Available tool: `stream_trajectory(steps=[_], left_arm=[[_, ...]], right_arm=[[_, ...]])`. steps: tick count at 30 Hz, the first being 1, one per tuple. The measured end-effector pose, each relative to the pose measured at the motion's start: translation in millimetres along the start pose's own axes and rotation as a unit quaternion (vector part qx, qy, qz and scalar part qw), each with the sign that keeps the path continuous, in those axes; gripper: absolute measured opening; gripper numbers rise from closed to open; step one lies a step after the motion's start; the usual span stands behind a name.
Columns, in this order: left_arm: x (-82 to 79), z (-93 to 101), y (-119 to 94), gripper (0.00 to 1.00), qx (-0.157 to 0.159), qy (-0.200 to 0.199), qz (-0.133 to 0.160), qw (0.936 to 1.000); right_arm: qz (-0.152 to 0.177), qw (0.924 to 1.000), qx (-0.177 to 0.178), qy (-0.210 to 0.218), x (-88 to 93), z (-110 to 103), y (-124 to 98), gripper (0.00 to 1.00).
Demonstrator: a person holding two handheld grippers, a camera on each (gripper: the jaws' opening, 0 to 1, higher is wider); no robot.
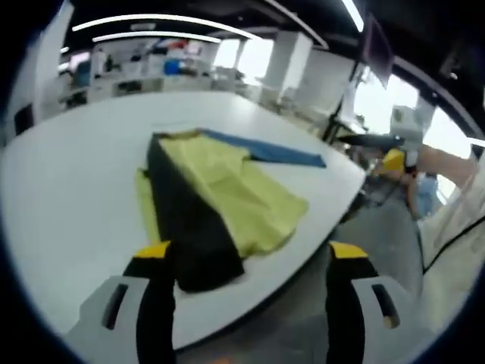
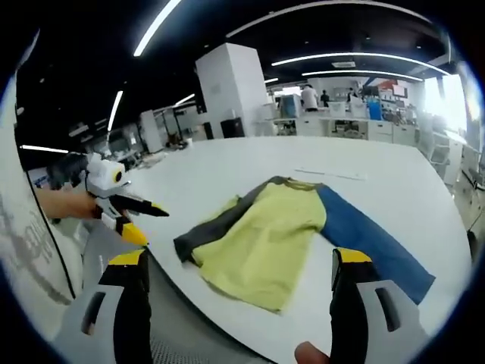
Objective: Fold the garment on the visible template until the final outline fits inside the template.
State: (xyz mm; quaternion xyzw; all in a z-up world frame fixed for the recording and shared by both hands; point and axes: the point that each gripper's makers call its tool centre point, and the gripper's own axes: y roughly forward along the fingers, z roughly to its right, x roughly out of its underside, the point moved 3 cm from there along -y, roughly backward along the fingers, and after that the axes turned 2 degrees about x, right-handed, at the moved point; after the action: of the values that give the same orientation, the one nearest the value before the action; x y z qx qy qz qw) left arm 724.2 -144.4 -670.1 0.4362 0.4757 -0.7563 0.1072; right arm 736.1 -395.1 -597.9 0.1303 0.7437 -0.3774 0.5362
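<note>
A yellow garment [image 1: 235, 189] with a dark sleeve [image 1: 189, 220] lies near the white table's edge, partly over a blue template [image 1: 284, 154]. My left gripper [image 1: 250, 254] hangs open just short of the dark sleeve end, holding nothing. In the right gripper view the garment [image 2: 265, 243] covers the left part of the blue template [image 2: 371, 243], its dark sleeve [image 2: 208, 227] along the left side. My right gripper [image 2: 239, 258] is open and empty in front of the garment's near hem. The left gripper [image 2: 140, 220] appears at the left, off the table edge, held by a hand.
The white table [image 1: 76, 197] stretches wide around the garment; its curved edge [image 2: 174, 284] runs close to the near hem. The right gripper [image 1: 386, 152] shows beyond the table's edge, held by a person. Desks, shelves and a white pillar [image 2: 235, 91] stand far behind.
</note>
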Motion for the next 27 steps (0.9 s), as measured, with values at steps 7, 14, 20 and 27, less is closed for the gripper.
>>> stream_trajectory(steps=[7, 14, 20, 27], left_arm=[[11.3, -2.2, 34.8, 0.68, -0.021, 0.018, -0.052, 0.9983], [24.9, -7.2, 64.2, 0.44, -0.051, 0.083, -0.107, 0.9896], [33.0, -8.7, 71.3, 0.34, -0.063, 0.066, -0.126, 0.9879], [32.5, -17.6, 60.7, 0.05, -0.074, 0.042, -0.127, 0.9883]], right_arm=[[-0.008, 1.0, 0.0, 0.002, 6.1, -5.1, -2.7, 1.0], [-0.003, 0.9998, 0.017, 0.014, 6.3, 0.3, -8.1, 0.97], [-0.003, 0.999, 0.034, 0.029, 11.2, 7.4, -15.9, 0.97], [-0.005, 0.9982, 0.045, 0.04, 15.4, 12.8, -19.8, 0.96]])
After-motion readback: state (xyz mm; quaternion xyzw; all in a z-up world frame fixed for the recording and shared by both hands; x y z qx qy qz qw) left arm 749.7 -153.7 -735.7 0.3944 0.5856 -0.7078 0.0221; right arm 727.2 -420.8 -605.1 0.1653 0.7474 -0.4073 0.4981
